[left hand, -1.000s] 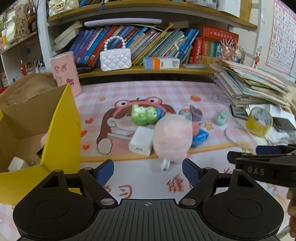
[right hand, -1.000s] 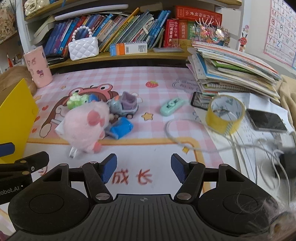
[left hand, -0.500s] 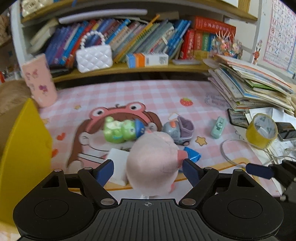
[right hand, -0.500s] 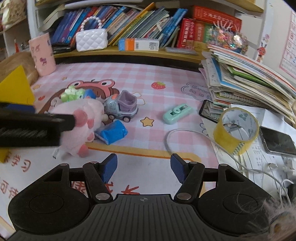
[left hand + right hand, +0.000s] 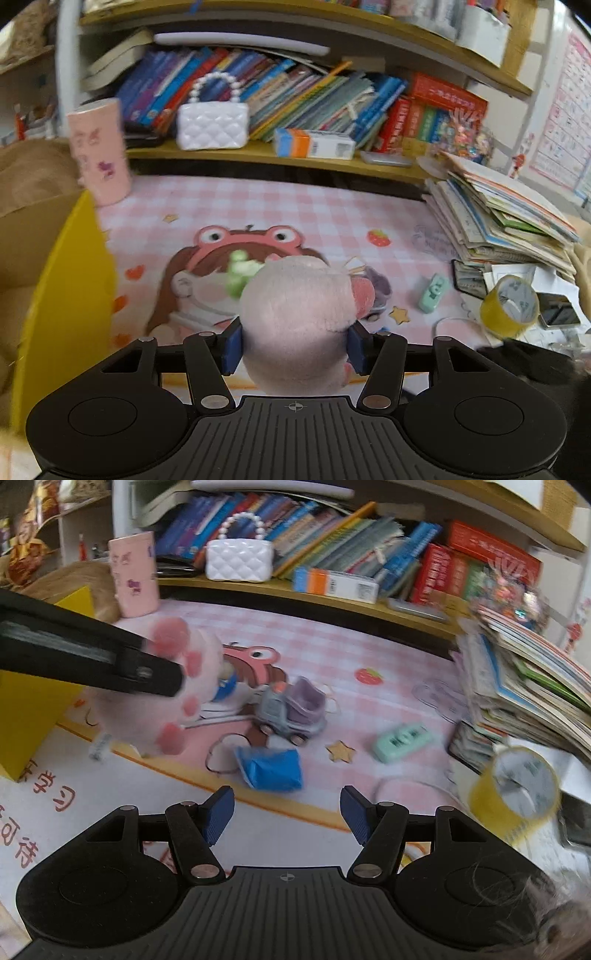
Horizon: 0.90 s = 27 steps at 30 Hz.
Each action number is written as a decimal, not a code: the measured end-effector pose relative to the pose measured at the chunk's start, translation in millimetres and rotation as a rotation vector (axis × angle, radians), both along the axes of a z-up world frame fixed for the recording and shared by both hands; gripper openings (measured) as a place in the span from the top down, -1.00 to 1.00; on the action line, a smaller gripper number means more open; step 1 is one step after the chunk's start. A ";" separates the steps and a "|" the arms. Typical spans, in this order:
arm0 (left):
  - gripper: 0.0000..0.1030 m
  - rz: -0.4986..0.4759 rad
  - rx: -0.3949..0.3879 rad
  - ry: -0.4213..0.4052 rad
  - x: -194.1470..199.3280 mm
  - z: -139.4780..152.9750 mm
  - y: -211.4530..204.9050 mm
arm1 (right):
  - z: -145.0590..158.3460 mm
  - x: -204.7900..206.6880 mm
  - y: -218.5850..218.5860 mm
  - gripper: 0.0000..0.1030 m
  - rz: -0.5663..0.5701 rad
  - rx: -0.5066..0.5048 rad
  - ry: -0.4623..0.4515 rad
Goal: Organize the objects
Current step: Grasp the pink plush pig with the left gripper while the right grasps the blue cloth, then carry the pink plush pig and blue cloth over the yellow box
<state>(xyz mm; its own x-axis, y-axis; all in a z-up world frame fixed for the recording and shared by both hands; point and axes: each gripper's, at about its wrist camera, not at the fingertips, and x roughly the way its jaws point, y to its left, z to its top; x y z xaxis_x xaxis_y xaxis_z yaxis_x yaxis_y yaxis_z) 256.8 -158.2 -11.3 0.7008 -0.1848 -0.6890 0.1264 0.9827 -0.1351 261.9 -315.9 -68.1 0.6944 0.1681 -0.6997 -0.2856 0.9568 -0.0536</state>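
Closest to the left wrist camera, the left gripper (image 5: pixel 294 347) had its 2 blue pads closing on the pink plush toy (image 5: pixel 299 317), which filled the gap between them, both pads touching its sides. From the right wrist view, that toy (image 5: pixel 170 690) hung off the desk mat beside the yellow box (image 5: pixel 33 701). The right gripper (image 5: pixel 287 818) held its jaws apart with nothing between them, above the mat's pale border. Just beyond lay a crumpled blue packet (image 5: pixel 271 768), then a grey-and-purple toy truck (image 5: pixel 291 710) and a mint correction-tape dispenser (image 5: pixel 402 742). Right of these stood a yellow tape roll (image 5: pixel 513 794) by a stack of books (image 5: pixel 524 672). Farthest back, a pink cup (image 5: pixel 135 579) and a white quilted purse (image 5: pixel 239 561) sat near the bookshelf.
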 end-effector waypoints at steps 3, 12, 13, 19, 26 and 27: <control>-0.05 0.034 0.002 0.001 -11.5 3.4 10.6 | -5.4 11.4 7.4 -0.18 0.015 -0.015 -0.005; -0.06 0.073 -0.035 0.034 -45.0 7.3 28.8 | -19.7 38.5 10.3 0.21 0.014 0.005 0.066; -0.06 0.074 -0.038 0.031 -48.8 8.2 29.9 | -19.7 38.7 8.7 0.21 0.009 0.018 0.068; -0.06 0.075 -0.048 0.014 -63.3 12.8 37.0 | -4.9 26.2 7.7 0.25 -0.003 0.026 0.025; -0.06 0.068 -0.062 -0.004 -76.3 12.5 49.4 | 16.6 -1.9 13.0 0.24 -0.029 0.039 0.008; -0.06 0.063 -0.068 -0.008 -79.0 12.5 51.5 | 20.1 -7.5 14.3 0.25 -0.034 0.044 0.006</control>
